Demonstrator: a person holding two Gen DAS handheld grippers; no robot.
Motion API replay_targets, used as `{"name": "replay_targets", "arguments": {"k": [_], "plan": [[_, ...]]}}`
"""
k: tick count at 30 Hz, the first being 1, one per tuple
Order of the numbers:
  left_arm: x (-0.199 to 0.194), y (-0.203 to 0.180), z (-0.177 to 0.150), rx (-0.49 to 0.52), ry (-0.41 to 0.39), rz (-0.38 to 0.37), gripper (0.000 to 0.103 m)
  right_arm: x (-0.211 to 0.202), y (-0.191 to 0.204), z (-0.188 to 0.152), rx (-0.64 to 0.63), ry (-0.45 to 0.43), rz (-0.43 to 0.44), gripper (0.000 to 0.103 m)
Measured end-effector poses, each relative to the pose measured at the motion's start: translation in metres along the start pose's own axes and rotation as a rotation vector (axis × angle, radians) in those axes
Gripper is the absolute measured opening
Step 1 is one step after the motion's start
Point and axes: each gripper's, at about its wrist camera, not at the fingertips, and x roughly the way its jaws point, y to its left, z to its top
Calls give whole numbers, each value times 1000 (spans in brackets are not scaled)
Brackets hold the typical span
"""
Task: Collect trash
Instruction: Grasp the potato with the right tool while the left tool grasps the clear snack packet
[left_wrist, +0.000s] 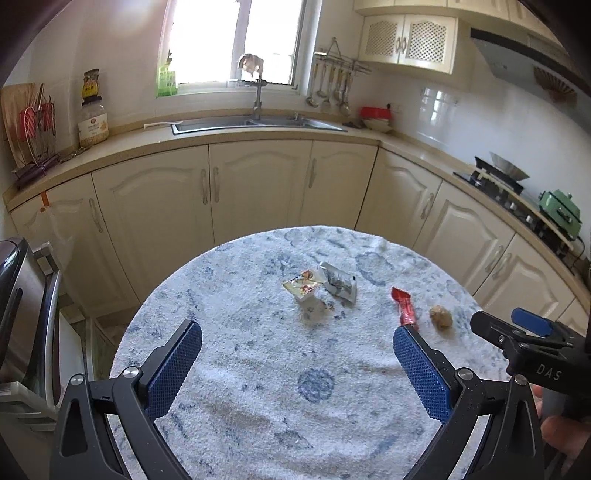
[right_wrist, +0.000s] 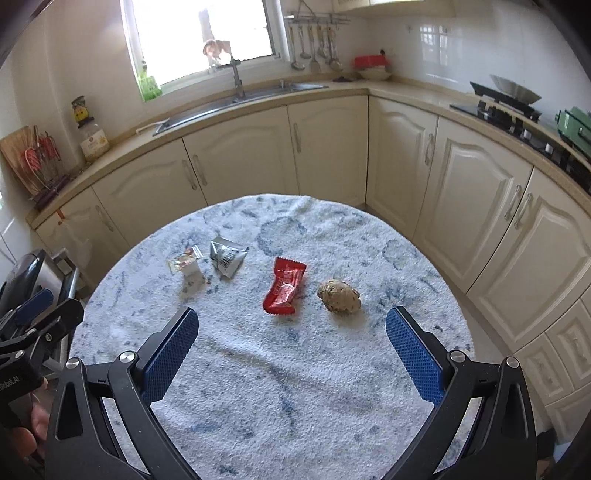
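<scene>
Ahead of the spread, empty right gripper: flat red foil wrapper, light, slippery, best pinched by an edge; crumpled brownish paper ball, soft, squeezable. Left gripper likewise spread.

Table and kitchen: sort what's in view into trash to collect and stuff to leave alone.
Trash on the table:
red wrapper
silver wrapper
small yellow packet
crumpled brown wad

Leave alone:
jar
hanging utensils
sink
green appliance
table cover
</scene>
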Motion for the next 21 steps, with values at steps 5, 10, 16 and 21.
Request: {"name": "replay_targets", "arguments": {"k": [5, 10, 16, 21], "plan": [[71, -3, 15, 30, 62, 22, 102, 53, -23, 4, 36, 72, -29, 98], [145, -2, 29, 74, 123, 75, 102, 96, -40, 5, 47, 132, -62, 84], [204, -1, 41, 119, 175, 88, 102, 121, -38, 5, 1, 154, -88, 63], [232, -7, 48, 150, 201, 7, 83, 122, -33, 6, -39, 149, -99, 44]]}}
